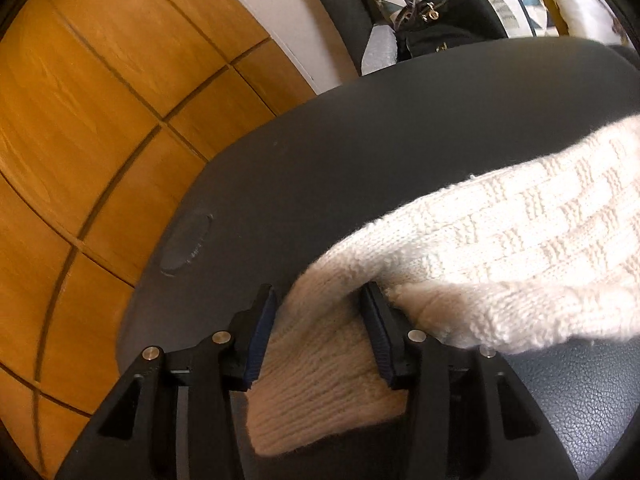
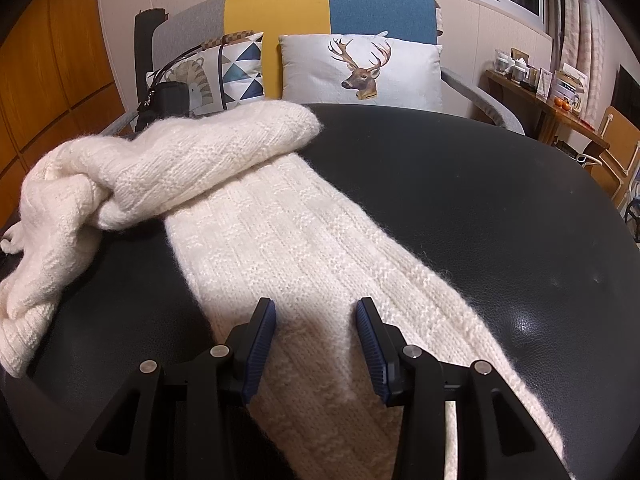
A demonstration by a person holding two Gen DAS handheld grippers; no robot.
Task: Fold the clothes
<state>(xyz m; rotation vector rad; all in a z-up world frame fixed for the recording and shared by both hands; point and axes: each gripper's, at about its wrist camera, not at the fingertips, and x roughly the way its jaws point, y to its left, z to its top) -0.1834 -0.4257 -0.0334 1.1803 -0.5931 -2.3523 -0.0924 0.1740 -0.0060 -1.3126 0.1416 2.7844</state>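
Dark leather-look table (image 2: 480, 200) carries a cream knitted garment (image 2: 280, 240): one long strip flat down the middle, the rest bunched at its left end. Knit judged soft, thick, limp, not slippery; best taken at an edge or the ribbed hem. Left gripper (image 1: 320, 300) pinching a fold of it. Right gripper (image 2: 316, 312) spread above the strip, holding nothing
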